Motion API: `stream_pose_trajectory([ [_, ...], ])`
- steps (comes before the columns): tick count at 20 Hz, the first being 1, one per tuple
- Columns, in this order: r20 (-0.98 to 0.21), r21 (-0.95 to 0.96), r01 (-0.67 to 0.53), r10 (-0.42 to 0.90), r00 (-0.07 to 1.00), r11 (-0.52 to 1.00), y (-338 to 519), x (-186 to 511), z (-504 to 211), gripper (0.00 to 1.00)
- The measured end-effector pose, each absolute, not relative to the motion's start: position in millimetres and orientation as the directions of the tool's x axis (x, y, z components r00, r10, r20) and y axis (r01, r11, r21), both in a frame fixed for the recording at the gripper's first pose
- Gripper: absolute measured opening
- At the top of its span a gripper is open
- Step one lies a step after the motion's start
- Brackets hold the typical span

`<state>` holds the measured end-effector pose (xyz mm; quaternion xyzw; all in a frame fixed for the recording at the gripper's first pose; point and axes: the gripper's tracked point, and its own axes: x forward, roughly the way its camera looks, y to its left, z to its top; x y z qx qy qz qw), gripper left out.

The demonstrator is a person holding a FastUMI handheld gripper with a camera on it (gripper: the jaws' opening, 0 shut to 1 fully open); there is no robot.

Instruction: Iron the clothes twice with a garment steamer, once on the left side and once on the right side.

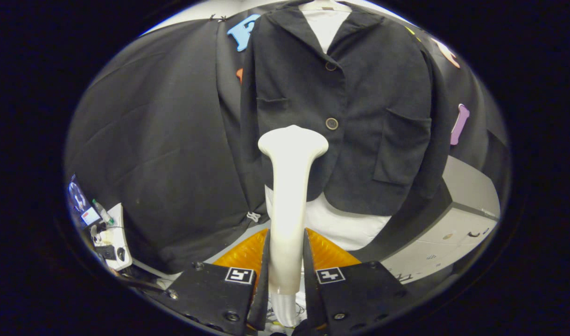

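A black jacket [359,102] with two round buttons hangs on a hanger over a white shirt [325,25], straight ahead of me. The white garment steamer [289,186] stands upright between my fingers. Its handle is pinched on both sides, so my gripper [286,254] is shut on it. The steamer's flat head [292,142] sits in front of the jacket's lower left panel, just left of the lower button [332,123]. Whether the head touches the cloth I cannot tell. The white shirt's hem [345,224] shows below the jacket.
A grey-white cabinet [453,224] stands low on the right, behind the jacket's sleeve. A small white table [119,242] with a bottle, a phone and cables sits low on the left. Black cloth hangs behind everything.
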<state>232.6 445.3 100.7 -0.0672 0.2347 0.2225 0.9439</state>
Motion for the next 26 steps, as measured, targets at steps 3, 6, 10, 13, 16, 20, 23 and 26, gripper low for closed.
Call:
stream_pose_trajectory([
  [3, -0.469, -0.008, -0.437, 0.382, 0.796, 0.9, 423.8, 226.7, 101.3, 0.35],
  [6, -0.464, 0.01, -0.394, 0.353, 0.812, 0.919, 390.3, 226.2, 102.1, 0.35],
  [10, -0.465, 0.037, -0.319, 0.299, 0.833, 0.947, 331.8, 225.7, 101.3, 0.35],
  [13, -0.457, 0.055, -0.27, 0.265, 0.849, 0.961, 284.1, 217.8, 105.4, 0.35],
  [16, -0.442, 0.078, -0.222, 0.233, 0.866, 0.972, 237.3, 212.0, 107.5, 0.35],
  [20, -0.431, 0.12, -0.155, 0.192, 0.882, 0.981, 174.4, 201.9, 106.6, 0.35],
  [23, -0.421, 0.149, -0.114, 0.168, 0.891, 0.982, 125.4, 183.1, 106.0, 0.35],
  [26, -0.417, 0.165, -0.096, 0.157, 0.895, 0.982, 78.7, 156.8, 101.2, 0.35],
])
